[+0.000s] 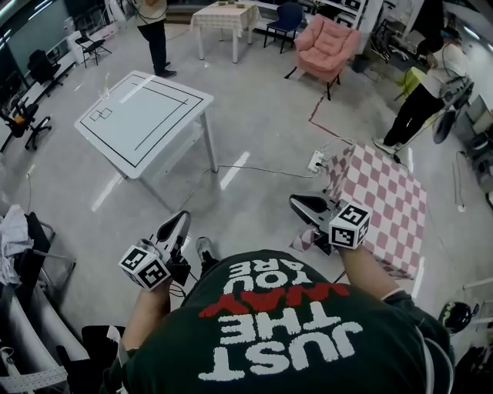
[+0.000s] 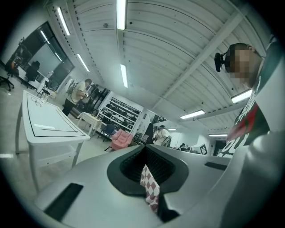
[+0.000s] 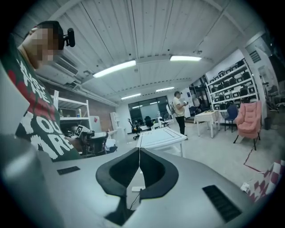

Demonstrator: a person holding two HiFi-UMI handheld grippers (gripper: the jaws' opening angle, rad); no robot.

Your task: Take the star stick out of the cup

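No cup or star stick shows in any view. In the head view my left gripper (image 1: 183,216) is held low at the left in front of the person's chest, jaws pressed together and empty. My right gripper (image 1: 296,202) is held at the right, just short of the checkered-cloth table (image 1: 385,200), also closed on nothing. In the left gripper view the left gripper (image 2: 145,149) has its tips touching, with checkered cloth (image 2: 149,187) seen beyond the gap behind them. The right gripper (image 3: 139,150) likewise has its tips meeting, and it points toward the white table (image 3: 160,137).
A white table (image 1: 146,115) with black line markings stands ahead left. A power strip (image 1: 316,160) and cable lie on the floor between the tables. A pink armchair (image 1: 327,42) and another table (image 1: 225,17) are at the back. People stand far left and far right.
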